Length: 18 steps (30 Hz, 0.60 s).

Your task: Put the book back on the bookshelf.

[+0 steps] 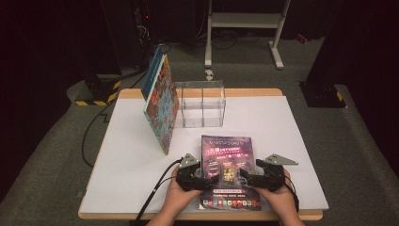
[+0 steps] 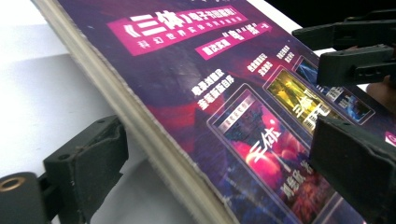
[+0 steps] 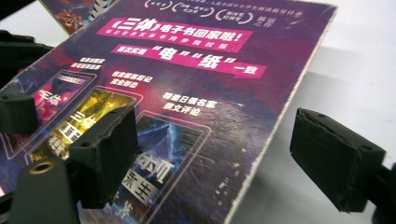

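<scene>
Two grippers: the left gripper and the right gripper face each other over the near half of the purple book, one at each long edge.
Left jaws: apart, straddling the book's left edge in the left gripper view; one pad sits under the page block, the other above the cover, and neither presses on it.
Right jaws: apart as well; in the right gripper view one pad hangs over the cover and the other stands clear beyond the book's right edge, with nothing clamped.
Purple book: flat on the white table, cover up, near the front edge and between the person's hands.
Step in hand: by my reading, lining up both grippers for a two-sided grasp of the book, with no grip made yet.
Next move: likely needs each pair of jaws to close squarely on its edge, bottom pads slid under the cover, then a level lift so the book does not sag or slip.
Patterned book: farther back on the left, standing tilted against the clear box.
Clear box: at the table's far middle, divided into compartments, seemingly empty; probably where the purple book goes.
</scene>
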Motion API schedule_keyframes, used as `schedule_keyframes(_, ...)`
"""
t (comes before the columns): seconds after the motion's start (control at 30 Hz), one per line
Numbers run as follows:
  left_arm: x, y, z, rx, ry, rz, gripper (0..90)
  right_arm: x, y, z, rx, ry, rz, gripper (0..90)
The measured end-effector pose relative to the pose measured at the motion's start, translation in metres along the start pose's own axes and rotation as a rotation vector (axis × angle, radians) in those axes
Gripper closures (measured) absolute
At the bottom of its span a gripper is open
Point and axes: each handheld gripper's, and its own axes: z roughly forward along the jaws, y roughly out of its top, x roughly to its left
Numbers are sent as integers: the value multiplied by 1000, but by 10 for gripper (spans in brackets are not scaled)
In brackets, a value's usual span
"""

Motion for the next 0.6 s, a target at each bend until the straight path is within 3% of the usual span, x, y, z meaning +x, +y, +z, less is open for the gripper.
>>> schedule_keyframes(0.3, -4, 1, 8, 23, -5, -23, 28, -3, 0, 7, 20, 50, 50, 117)
schedule_keyframes(0.43, -7, 2, 5, 39, 5, 20, 65, -2, 0, 7, 32, 71, 50, 119)
schedule_keyframes(0.5, -6, 2, 5, 40, 5, 20, 73, -3, 0, 8, 34, 76, 53, 124)
schedule_keyframes(0.6, -5, 3, 8, 42, 5, -24, 49, -3, 0, 8, 35, 80, 61, 124)
